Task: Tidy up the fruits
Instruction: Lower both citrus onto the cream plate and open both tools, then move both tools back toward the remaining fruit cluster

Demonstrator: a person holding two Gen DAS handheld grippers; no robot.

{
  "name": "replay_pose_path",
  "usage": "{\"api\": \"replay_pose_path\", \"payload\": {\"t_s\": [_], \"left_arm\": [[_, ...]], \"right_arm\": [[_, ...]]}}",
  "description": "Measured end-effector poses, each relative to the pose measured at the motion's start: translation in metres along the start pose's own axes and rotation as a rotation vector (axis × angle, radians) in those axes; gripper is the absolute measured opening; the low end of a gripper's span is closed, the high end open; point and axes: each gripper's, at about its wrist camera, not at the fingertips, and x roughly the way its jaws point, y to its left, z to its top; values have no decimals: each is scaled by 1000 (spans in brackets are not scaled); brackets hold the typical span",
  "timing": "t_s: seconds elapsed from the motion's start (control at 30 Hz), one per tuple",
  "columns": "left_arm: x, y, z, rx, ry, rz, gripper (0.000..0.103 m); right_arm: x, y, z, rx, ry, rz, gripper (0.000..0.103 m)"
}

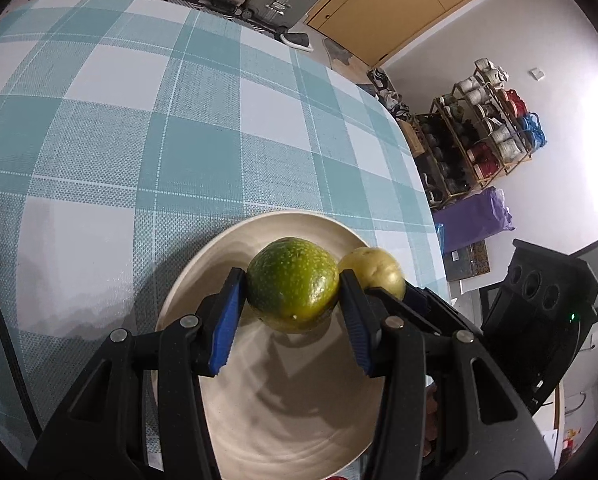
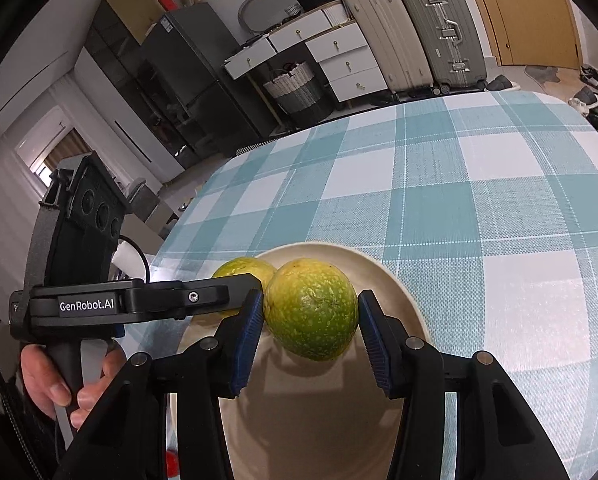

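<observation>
A cream plate [image 1: 259,400] lies on the checked tablecloth; it also shows in the right wrist view [image 2: 399,292]. My left gripper [image 1: 293,286] is shut on a green speckled fruit [image 1: 293,284] held just above the plate. My right gripper [image 2: 311,312] is shut on a second green fruit [image 2: 311,314] over the same plate. In the left wrist view that second fruit [image 1: 373,270] shows beside the first, with the right gripper's finger behind it. In the right wrist view the left-held fruit [image 2: 243,270] sits partly behind the left gripper's finger [image 2: 203,298].
The teal and white checked tablecloth [image 1: 139,140] covers the table, whose edge [image 1: 427,184] runs on the right. Suitcases [image 2: 419,28], drawers and a shoe rack [image 1: 479,136] stand beyond it. A small red thing [image 2: 172,460] peeks near the plate's near edge.
</observation>
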Motion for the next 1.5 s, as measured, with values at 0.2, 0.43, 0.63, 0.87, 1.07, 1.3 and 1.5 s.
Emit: {"api": "replay_pose_path", "payload": {"t_s": [0.2,0.43,0.63,0.87,1.07,1.3,1.5], "left_arm": [[-17,-9,-2,21,-36,36,51],[-52,-20,-26,70,-106,121,56],[-87,-34,-61,146,-179,214,61],[-124,-53,-108,210,-280,305,72],[-150,-64,-144,256,-371,366,77],[-170,-74,-179,277,-425,331,85],[-178,-80,-208,308,-465,366,102]], "right_arm": [[-12,2,1,-5,-61,3,66],[-50,6,-10,2,-129,-8,75],[-92,20,-30,-27,-229,-37,95],[-127,38,-54,-45,-262,-65,102],[-147,56,-77,-94,-276,-86,103],[-171,76,-99,-139,-335,-85,103],[-185,90,-115,-175,-344,-102,103]]}}
